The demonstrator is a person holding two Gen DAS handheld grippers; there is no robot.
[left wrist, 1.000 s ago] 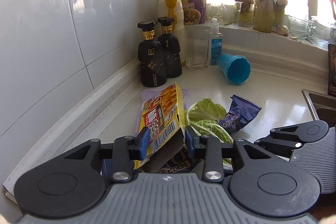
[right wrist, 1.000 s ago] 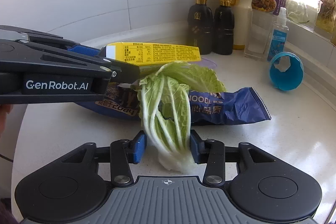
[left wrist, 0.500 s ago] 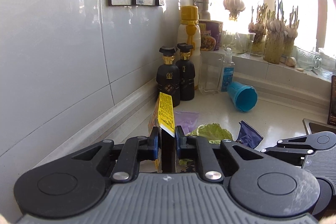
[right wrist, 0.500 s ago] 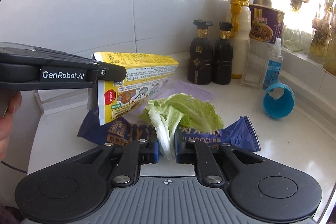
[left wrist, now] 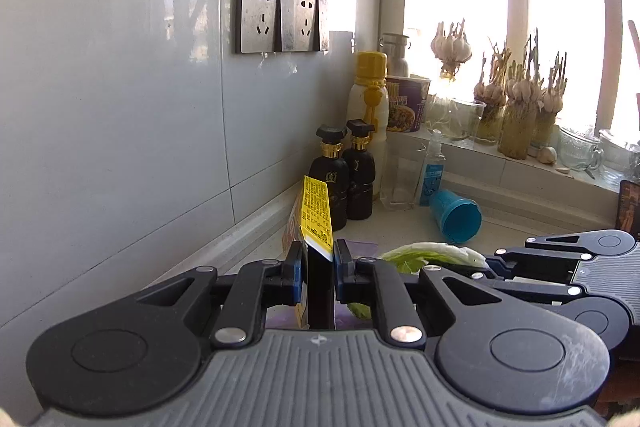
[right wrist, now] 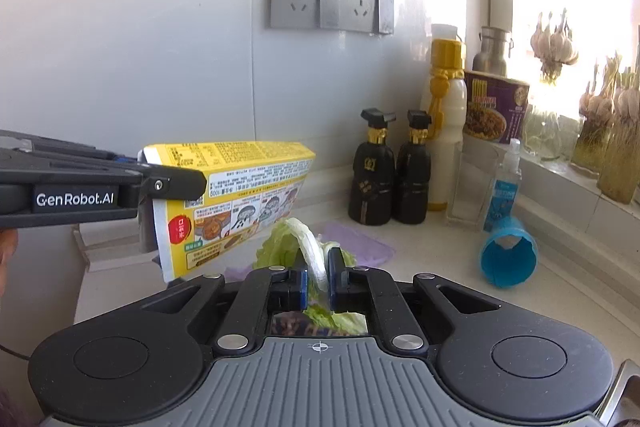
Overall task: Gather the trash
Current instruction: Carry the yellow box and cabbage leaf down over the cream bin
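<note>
Above the counter (right wrist: 560, 307), a yellow box (left wrist: 316, 211) is pinched in the left gripper (left wrist: 316, 267) and a cabbage leaf (right wrist: 312, 247) in the closing right gripper (right wrist: 318, 279), so carriage to a bin seems required next.

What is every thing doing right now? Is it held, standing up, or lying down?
Left gripper: shut on the yellow box.
Yellow box: held up off the counter.
Right gripper: jaws closing on the cabbage leaf.
Cabbage leaf: pinched, lifted.
Blue cup: lying on its side.
Two black bottles: upright, capped.

Pale counter (right wrist: 560, 291) bears tipped blue cup (right wrist: 507, 259), perhaps empty.
</note>
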